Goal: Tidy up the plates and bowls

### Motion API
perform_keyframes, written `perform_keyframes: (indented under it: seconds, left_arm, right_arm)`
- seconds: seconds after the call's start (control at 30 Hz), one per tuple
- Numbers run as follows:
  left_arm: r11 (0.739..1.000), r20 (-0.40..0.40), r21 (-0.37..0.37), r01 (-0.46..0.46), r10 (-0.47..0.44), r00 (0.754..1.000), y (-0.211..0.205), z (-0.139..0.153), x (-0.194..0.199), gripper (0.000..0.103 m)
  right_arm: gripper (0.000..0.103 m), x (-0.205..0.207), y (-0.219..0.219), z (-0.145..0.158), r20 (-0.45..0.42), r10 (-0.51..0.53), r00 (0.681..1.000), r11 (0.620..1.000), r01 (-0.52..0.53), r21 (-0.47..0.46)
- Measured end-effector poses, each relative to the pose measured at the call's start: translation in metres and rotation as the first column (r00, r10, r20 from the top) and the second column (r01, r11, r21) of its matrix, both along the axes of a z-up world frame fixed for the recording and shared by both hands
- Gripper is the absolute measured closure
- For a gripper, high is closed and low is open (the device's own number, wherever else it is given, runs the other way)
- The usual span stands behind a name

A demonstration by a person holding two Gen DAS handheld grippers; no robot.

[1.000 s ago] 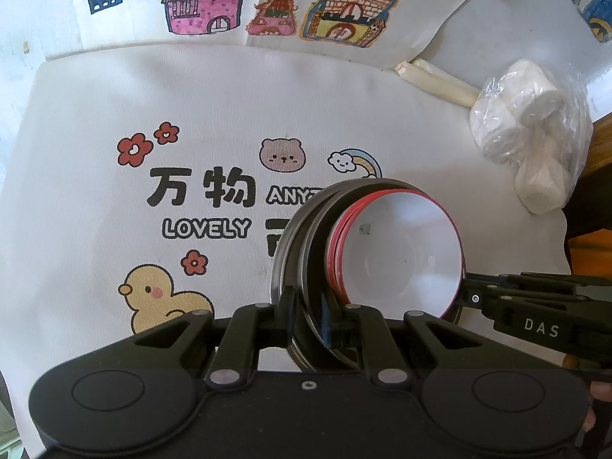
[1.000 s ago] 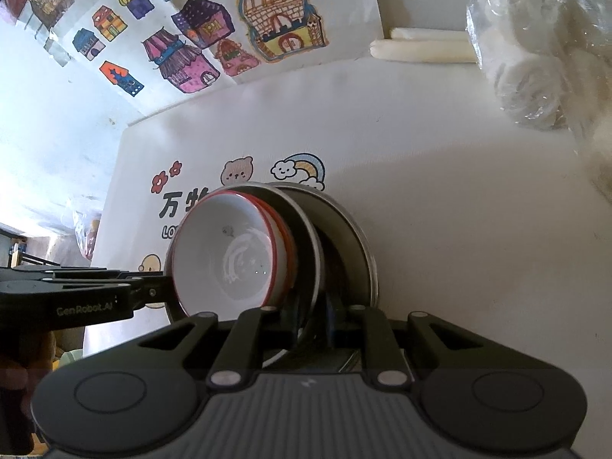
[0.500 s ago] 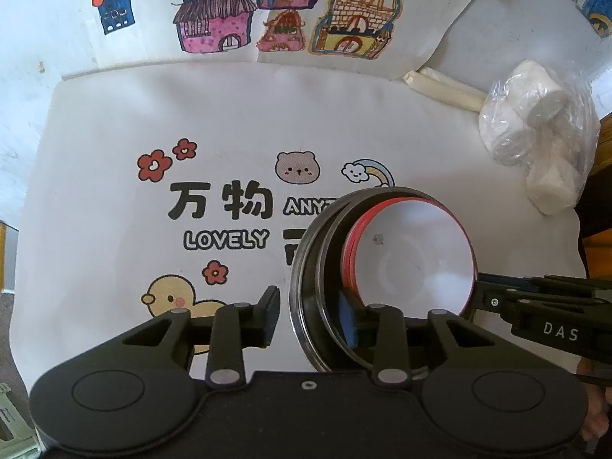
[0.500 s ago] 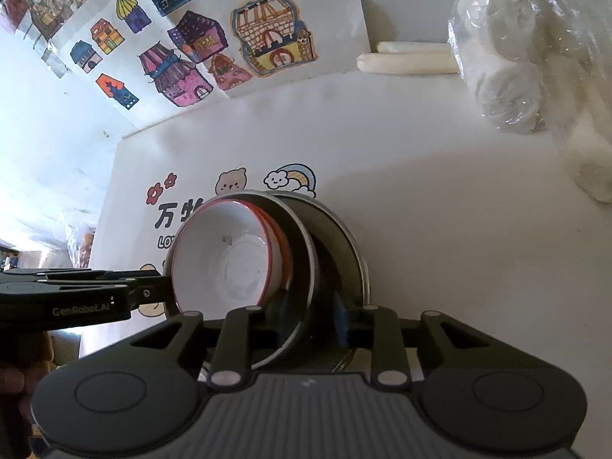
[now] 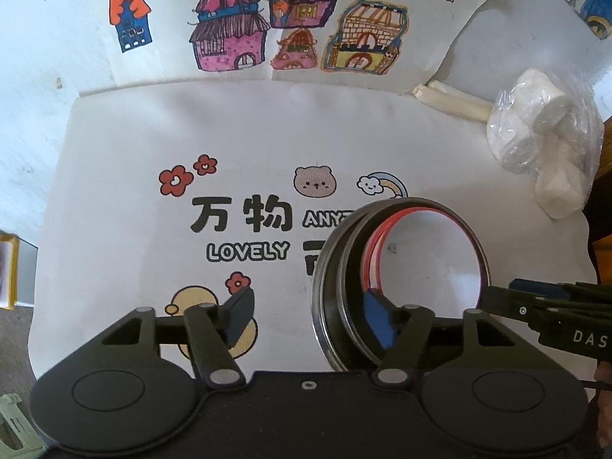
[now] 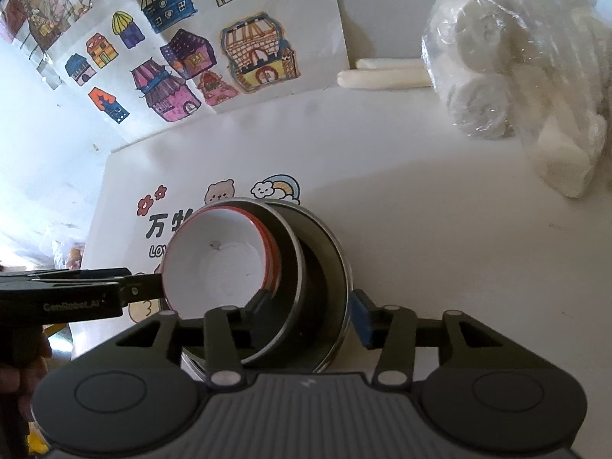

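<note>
**Both grippers letting go of the nested stack**

Stack: a white bowl [image 5: 424,256] with a red rim is sitting inside two dark metal plates [image 5: 332,287], all nested and resting on the printed mat [image 5: 126,176]. The stack is covering part of the mat's lettering, below the bear and rainbow prints.

Left gripper [image 5: 306,317]: jaws have just been opening and are standing wide. The left edge of the stack is lying between them. One finger [image 5: 239,315] is well clear of the plates, over the duck print; the blue-padded finger [image 5: 376,321] is sitting inside the stack at its near rim, and contact cannot be told. Nothing is being clamped.

Right gripper [image 6: 310,317]: jaws have also just been opening. They are straddling the stack's right edge, one finger [image 6: 262,315] inside the plates near the bowl, the blue-padded finger [image 6: 361,319] just outside the outer plate rim. No squeeze on the rim is showing.

Surroundings: paper sheets with coloured house drawings [image 5: 298,34] are lying beyond the mat. A clear bag of white rolls [image 6: 516,88] is sitting at the far right, with two pale sticks [image 6: 386,74] beside it.
</note>
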State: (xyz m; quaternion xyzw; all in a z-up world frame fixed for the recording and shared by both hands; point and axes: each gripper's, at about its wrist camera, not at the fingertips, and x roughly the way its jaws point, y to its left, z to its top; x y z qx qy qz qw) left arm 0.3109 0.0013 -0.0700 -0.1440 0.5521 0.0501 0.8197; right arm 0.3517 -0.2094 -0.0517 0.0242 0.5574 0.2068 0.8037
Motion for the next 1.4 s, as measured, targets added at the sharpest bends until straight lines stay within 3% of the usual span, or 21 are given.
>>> perform_keyframes:
  seconds: [0.2,0.57,0.83,1.0,1.4]
  left_arm:
    - [1.000,0.021,0.016,-0.016,0.016,1.000,0.003,0.004,-0.003,0.028]
    - [0.996,0.145,0.035,-0.077,0.071,0.987,-0.009,0.022,-0.021,0.003]
    - [0.989,0.227,0.034,-0.144,0.132,0.965,-0.019,0.039,-0.040,0.001]
    - [0.987,0.273,0.068,-0.145,0.121,0.954,-0.031,0.050,-0.054,0.001]
    - [0.977,0.312,0.056,-0.206,0.179,0.933,-0.050,0.067,-0.105,0.001]
  right_arm:
    - [0.040,-0.006,0.005,0.004,0.026,0.025,0.999,1.000,-0.025,0.001]
    - [0.027,-0.012,-0.007,0.017,0.097,0.034,0.995,0.998,-0.040,0.055]
    - [0.012,-0.020,-0.021,0.034,0.168,0.053,0.984,0.992,-0.072,0.108]
    - [0.002,-0.030,-0.030,0.046,0.217,0.064,0.974,0.987,-0.093,0.129]
    - [0.000,-0.079,-0.047,0.063,0.294,0.082,0.952,0.982,-0.127,0.137]
